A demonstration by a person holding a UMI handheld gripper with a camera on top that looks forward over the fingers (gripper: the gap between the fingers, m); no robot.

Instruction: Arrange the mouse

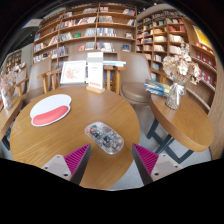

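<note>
A clear, see-through mouse (pixel 104 137) lies on the round wooden table (pixel 60 140), just ahead of my fingers and slightly left of the middle of the gap. A white oval mouse mat with a red edge (pixel 50 110) rests further left on the same table. My gripper (pixel 111 159) is open, its pink pads (pixel 76 157) wide apart, with nothing between them. The mouse is clear of both fingers.
A second wooden table (pixel 185 122) stands to the right with a vase of flowers (pixel 178 75) on it. Beyond the round table are a standing sign (pixel 74 72), chairs (pixel 112 78) and long bookshelves (pixel 90 30). Grey floor shows between the tables.
</note>
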